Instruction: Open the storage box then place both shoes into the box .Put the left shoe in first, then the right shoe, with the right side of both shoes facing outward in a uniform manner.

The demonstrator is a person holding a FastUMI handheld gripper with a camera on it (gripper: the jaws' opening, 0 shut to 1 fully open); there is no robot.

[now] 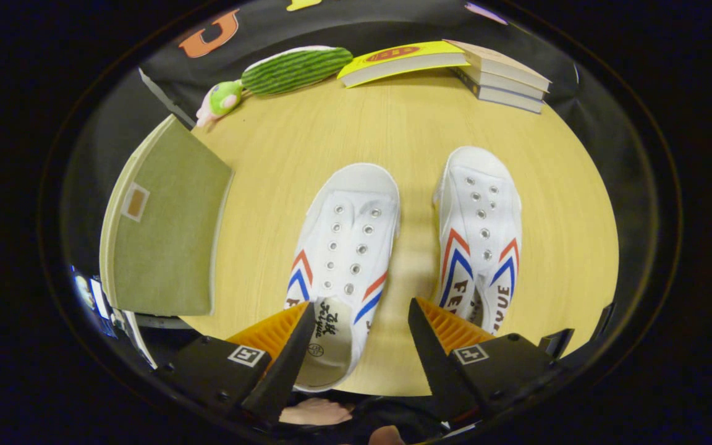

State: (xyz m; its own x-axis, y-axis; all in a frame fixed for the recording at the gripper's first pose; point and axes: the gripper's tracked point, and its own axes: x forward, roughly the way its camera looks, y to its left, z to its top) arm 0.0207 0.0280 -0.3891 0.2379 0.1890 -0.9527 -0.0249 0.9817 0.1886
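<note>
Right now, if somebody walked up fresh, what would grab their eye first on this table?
Two white canvas shoes with red and blue chevron stripes lie side by side on the light wooden table, toes pointing away: the left shoe between the open gripper fingers, the right shoe just beyond one finger. Beside them sits an olive-green fabric storage box, lid shut. At the far edge lie a green striped plush toy and stacked books.

Gripper (362, 321) aimed downward, 2 fingers (294, 346) spread wide apart, gripping nothing, a hand (316, 413) below
</note>
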